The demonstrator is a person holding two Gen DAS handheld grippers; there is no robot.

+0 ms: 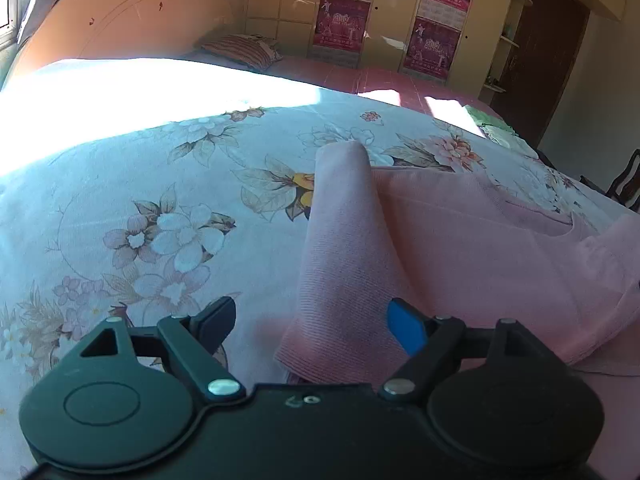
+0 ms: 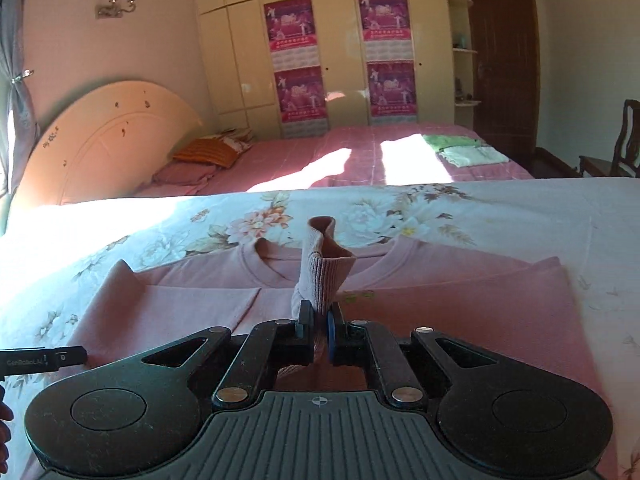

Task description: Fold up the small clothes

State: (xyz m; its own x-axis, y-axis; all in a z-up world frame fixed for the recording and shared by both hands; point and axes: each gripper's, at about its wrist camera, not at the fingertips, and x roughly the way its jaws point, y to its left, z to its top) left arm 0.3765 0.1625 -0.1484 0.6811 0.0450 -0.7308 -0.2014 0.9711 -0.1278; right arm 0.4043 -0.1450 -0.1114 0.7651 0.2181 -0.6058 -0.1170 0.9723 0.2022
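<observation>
While the pink top (image 2: 420, 308) lies spread flat on the floral sheet (image 1: 140, 208), starting from the left side of things: the left gripper (image 1: 310, 320) hangs with its jaws spread wide and nothing clamped, and the left sleeve (image 1: 344, 248) runs right up between them, cuff end nearest the camera. So it's lined up but not gripping yet. My take is you want to drop onto the cuff squarely and pinch both layers, not just the top one, or the sleeve will peel open when you lift. Moving right, the neckline (image 2: 276, 264) sits at the far edge of the garment, facing the pink bed (image 2: 360, 152) behind it, and the body looks pretty smooth, which helps. Then the right gripper (image 2: 319, 326) is clamped tight on the ribbed cuff (image 2: 326, 280) of the other sleeve, which stands up out of the jaws in a little tube. That grip looks solid to me. For a clean fold I'd carry that cuff low across the chest and lay it down flat instead of yanking up, since lifting high probably drags the shoulder and wrinkles the body. Matching both sleeves so they land symmetric seems like the whole trick here. Far right, the folded green clothes (image 2: 460, 148) sit on the other bed, well apart.
</observation>
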